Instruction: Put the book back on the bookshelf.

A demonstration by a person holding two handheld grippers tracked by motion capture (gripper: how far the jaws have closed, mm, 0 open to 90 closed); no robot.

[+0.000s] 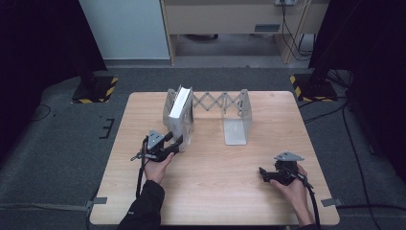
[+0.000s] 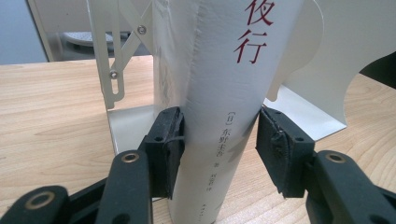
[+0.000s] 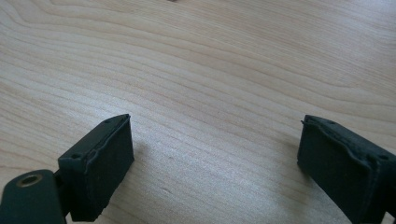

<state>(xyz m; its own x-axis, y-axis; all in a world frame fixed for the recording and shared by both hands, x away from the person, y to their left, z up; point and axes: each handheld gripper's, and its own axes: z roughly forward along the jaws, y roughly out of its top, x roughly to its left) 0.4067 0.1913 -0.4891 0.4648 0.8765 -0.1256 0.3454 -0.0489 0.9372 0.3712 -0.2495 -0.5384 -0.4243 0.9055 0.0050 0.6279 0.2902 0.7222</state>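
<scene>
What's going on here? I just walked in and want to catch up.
A person works at a wooden table with a gripper in each hand. The left gripper is clamped on the spine of a white book that stands upright at the left end of an expanding metal book rack. The rack's right end holds nothing. The right gripper rests over bare table near the front right, jaws open, holding nothing.
</scene>
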